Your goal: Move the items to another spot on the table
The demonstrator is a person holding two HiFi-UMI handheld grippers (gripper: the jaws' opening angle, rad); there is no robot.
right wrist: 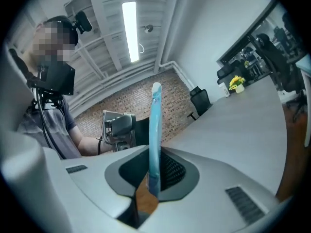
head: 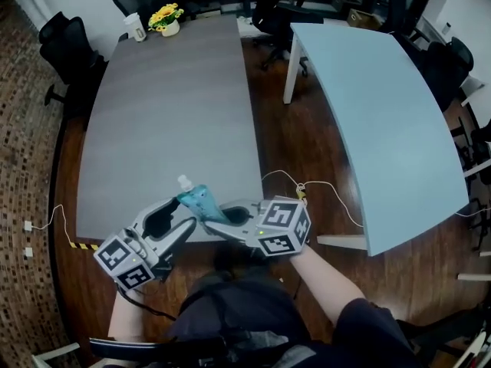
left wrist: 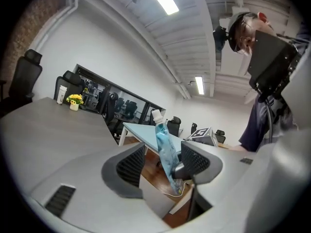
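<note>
- Grey table [head: 169,113] stretches ahead, flowers [head: 166,15] at its far end.
- Right gripper [right wrist: 153,176] pinches a blue pouch [right wrist: 155,130].
- Left gripper [left wrist: 163,164] stands spread around it.

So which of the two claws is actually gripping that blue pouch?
The right claw: its jaws are pinched flat on the blue pouch. The left claw has its jaws spread apart around it.
</note>
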